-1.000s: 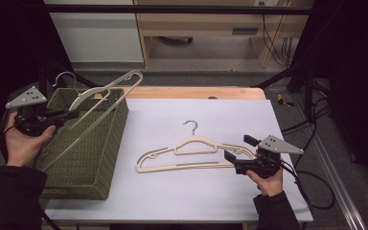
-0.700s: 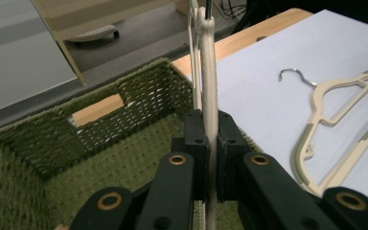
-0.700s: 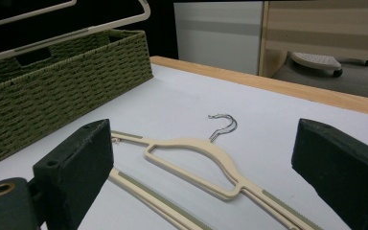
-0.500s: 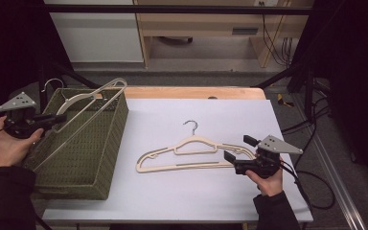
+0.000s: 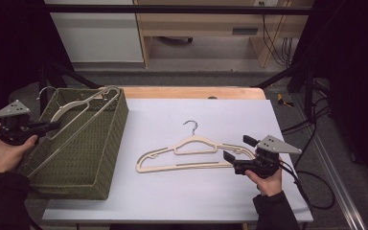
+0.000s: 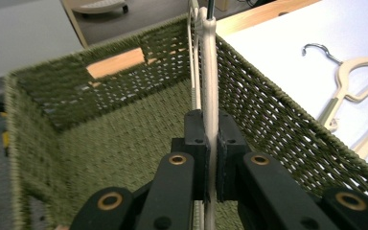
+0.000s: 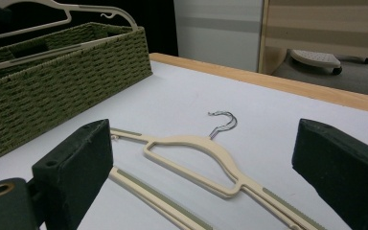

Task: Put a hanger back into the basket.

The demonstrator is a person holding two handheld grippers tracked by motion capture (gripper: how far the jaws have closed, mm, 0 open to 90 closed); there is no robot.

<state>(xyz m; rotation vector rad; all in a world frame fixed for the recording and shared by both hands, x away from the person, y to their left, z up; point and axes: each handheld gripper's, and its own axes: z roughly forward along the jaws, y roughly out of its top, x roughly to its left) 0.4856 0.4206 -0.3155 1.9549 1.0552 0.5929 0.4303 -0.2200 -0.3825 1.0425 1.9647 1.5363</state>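
White table, green woven basket, cream hanger flat

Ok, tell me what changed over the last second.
The left gripper, shut on the held hanger, moved left and down, lowering that hanger into the green basket; one end rests over the basket's far rim. The right gripper stayed put, fingers open beside the hanger on the table, which did not move.
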